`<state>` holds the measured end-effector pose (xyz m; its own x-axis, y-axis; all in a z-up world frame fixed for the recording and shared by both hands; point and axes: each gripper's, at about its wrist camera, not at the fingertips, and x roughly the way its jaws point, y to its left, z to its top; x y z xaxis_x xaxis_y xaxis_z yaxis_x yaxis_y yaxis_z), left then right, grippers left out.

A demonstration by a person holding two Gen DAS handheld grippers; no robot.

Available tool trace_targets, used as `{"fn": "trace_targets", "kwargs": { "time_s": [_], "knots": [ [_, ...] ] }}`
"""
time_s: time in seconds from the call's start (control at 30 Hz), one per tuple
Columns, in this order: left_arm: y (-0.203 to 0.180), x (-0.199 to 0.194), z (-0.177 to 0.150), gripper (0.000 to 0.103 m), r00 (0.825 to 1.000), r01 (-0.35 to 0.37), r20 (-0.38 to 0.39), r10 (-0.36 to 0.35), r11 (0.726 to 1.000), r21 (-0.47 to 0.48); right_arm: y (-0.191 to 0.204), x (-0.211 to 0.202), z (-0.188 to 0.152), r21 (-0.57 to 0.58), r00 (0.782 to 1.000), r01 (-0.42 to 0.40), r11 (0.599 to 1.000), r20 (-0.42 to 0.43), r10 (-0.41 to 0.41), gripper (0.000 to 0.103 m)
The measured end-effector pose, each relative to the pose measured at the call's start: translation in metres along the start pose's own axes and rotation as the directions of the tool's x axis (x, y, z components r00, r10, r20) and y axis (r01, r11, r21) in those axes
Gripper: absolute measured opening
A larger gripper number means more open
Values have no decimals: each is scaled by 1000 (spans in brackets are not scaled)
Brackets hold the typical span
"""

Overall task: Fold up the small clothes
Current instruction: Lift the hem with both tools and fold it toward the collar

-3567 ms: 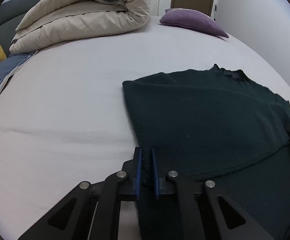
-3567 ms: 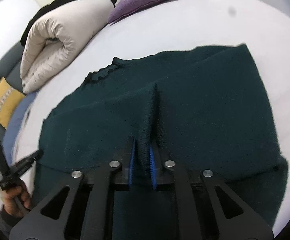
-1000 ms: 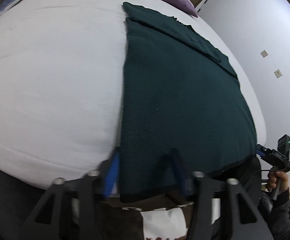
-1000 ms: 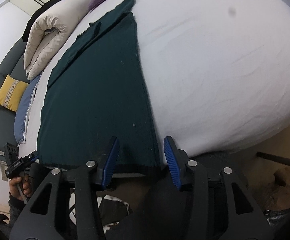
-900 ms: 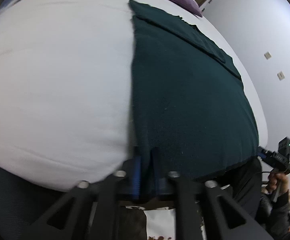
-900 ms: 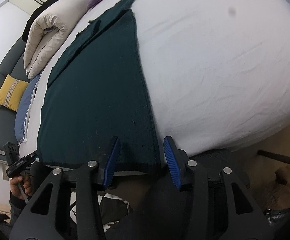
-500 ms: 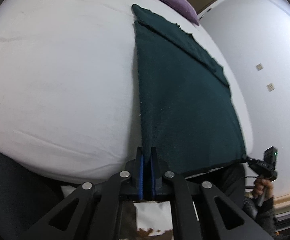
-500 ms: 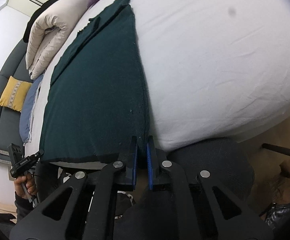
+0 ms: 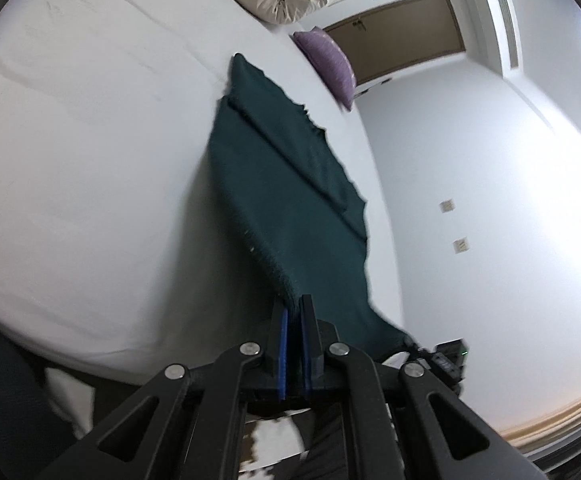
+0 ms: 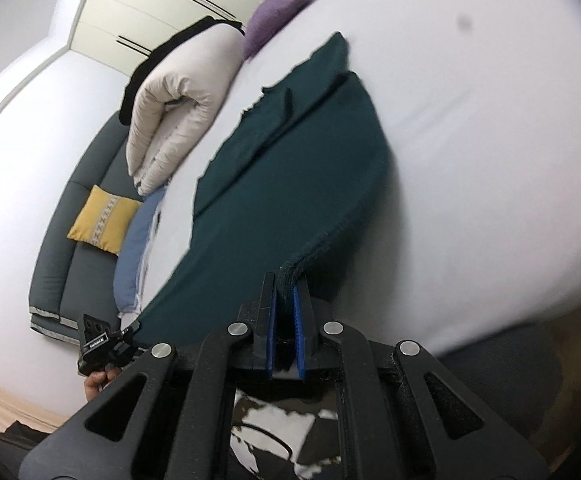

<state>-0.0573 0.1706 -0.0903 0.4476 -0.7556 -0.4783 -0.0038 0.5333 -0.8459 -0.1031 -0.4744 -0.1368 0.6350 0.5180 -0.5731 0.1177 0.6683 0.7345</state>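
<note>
A dark green knit garment [image 9: 290, 168] lies lengthwise on the white bed [image 9: 90, 140], its far end with folded-in sleeves still on the sheet. My left gripper [image 9: 295, 308] is shut on its near left hem corner and holds it up off the bed. My right gripper [image 10: 285, 280] is shut on the near right hem corner of the same garment [image 10: 290, 184], also lifted. The near hem hangs stretched between the two grippers above the bed's front edge.
A rolled beige duvet [image 10: 174, 108] and a purple pillow [image 10: 274, 12] lie at the far end of the bed. A grey sofa with a yellow cushion [image 10: 102, 220] stands to the left. A white wall [image 9: 490, 200] is to the right.
Both grippers were open astride the near hem, then closed on its corners. They have since lifted the hem off the bed, raising the near half of the garment.
</note>
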Motion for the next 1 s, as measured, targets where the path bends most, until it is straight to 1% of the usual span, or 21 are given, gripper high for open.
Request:
{"fn": "trace_targets", "kwargs": {
  "time_s": [0.2,0.37,0.4,0.53,0.57,0.6,0.73,0.77,0.83,0.87,0.9,0.97,1.0],
  "knots": [
    [-7,3,27,6,997,68,47,-66,996,-52,8,8,38,36,995,-72,997,69,69,6],
    [-12,12,59,6,991,115,80,-109,991,-73,19,24,79,39,990,-93,995,106,88,6],
    [-14,13,66,6,990,117,88,-110,991,-72,21,27,84,36,990,-90,995,110,86,6],
    [-20,27,97,6,987,125,112,-116,990,-67,27,44,122,29,986,-90,996,142,85,6],
    [-22,32,107,6,986,125,116,-116,990,-66,30,52,138,28,985,-88,996,154,83,6],
    [-23,37,116,6,986,123,120,-114,990,-66,30,56,144,29,984,-88,996,159,83,6],
    [-28,62,159,6,986,108,131,-100,992,-60,33,85,190,35,981,-71,997,181,64,6],
    [-28,70,172,6,987,105,132,-96,993,-59,33,98,207,42,981,-64,997,185,55,6],
    [-29,84,193,6,987,92,140,-84,994,-56,30,110,223,52,980,-57,997,193,46,6],
    [-28,94,208,6,987,85,144,-76,995,-57,29,121,238,56,979,-47,997,202,35,6],
    [-27,99,217,6,987,80,145,-71,995,-60,27,126,244,61,978,-40,997,208,27,6],
    [-22,115,239,6,987,68,151,-56,995,-74,21,145,267,84,975,-28,996,222,9,6],
    [-20,124,251,6,987,56,155,-43,995,-77,18,150,273,93,974,-24,995,227,2,6]
  ]
}}
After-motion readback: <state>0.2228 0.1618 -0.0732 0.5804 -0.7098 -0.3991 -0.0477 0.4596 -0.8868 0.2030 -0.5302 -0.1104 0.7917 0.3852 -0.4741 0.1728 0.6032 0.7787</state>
